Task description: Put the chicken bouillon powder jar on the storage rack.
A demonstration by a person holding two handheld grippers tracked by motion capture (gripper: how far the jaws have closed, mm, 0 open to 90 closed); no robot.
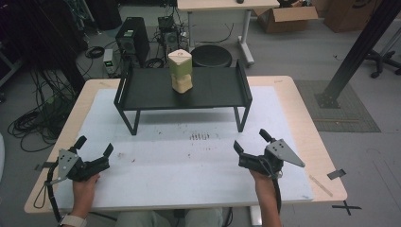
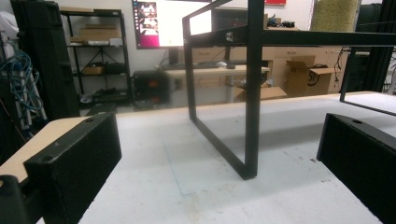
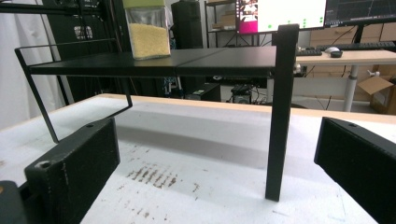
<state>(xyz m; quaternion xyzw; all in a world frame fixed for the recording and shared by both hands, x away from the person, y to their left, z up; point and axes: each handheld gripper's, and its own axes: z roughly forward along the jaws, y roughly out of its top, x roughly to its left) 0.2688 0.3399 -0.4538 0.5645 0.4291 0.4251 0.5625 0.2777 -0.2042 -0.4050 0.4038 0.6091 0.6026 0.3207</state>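
Atop black rack (image 1: 151,92), lidded jar (image 1: 181,71) part-filled with yellow grains, left claw (image 1: 94,147) and right claw (image 1: 249,141) both apart, empty.

Container (image 3: 147,29) top cropped (frame edge)

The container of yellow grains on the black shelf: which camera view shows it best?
The high view: the container appears whole, standing on the black shelf. The right gripper view shows its clear lower part with the grains, top cut off; the left gripper view shows just a cropped piece.
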